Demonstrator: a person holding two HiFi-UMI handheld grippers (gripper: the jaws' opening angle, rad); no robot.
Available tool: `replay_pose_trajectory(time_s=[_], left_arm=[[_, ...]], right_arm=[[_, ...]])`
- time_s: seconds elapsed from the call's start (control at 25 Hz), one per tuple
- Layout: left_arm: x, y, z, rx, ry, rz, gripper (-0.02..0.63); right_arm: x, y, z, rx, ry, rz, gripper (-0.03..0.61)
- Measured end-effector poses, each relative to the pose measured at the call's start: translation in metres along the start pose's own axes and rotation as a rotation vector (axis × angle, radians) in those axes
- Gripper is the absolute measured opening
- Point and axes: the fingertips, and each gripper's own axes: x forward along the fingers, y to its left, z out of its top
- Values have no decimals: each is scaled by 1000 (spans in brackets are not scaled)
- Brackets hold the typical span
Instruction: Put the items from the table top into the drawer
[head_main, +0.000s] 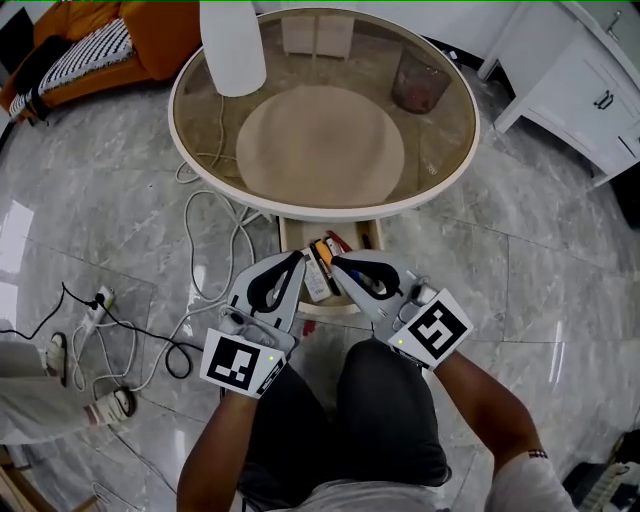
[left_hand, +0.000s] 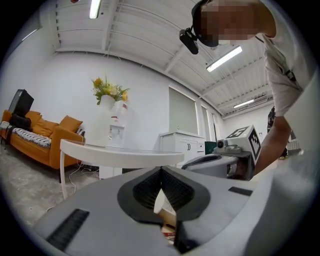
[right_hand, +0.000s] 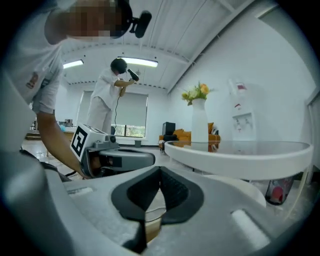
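Marble floor (head_main: 540, 290), L hand-held gripper (head_main: 300, 258) level, closed

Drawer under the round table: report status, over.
Left gripper shut, empty; right gripper shut, empty. Cream drawer open, small items inside. Only a tall white vase on round glass table. Nothing blocking drawer.

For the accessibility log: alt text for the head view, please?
The left gripper and right gripper, both shut, meet at an open drawer under a round glass table. A white vase stands on the table; cables trail on the floor.
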Motion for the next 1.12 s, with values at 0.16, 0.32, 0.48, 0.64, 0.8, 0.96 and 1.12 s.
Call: replay_pose_trajectory(time_s=[0.16, 0.32, 0.48, 0.64, 0.8, 0.96, 1.12], left_arm=[[6, -8, 36, 17, -11, -17, 0], [15, -17, 81, 20, 24, -32, 0], [22, -29, 140, 20, 46, -42, 0], [29, -39, 206, 21, 50, -48, 0], [31, -45, 278, 3, 13, -35, 0], [28, -55, 343, 10, 16, -45, 0], [21, -63, 414, 5, -11, -42, 1]], right_arm=[[-7, 0, 42, 7, -80, 0, 2], [-19, -15, 93, 44, -114, -22, 2], [-35, -30, 155, 45, -134, -53, 2], [-51, -41, 228, 25, -175, -69, 2], [-64, -42, 295, 27, -173, -69, 2], [-75, -36, 357, 45, -148, -66, 2], [-87, -30, 419, 31, -171, -75, 2]])
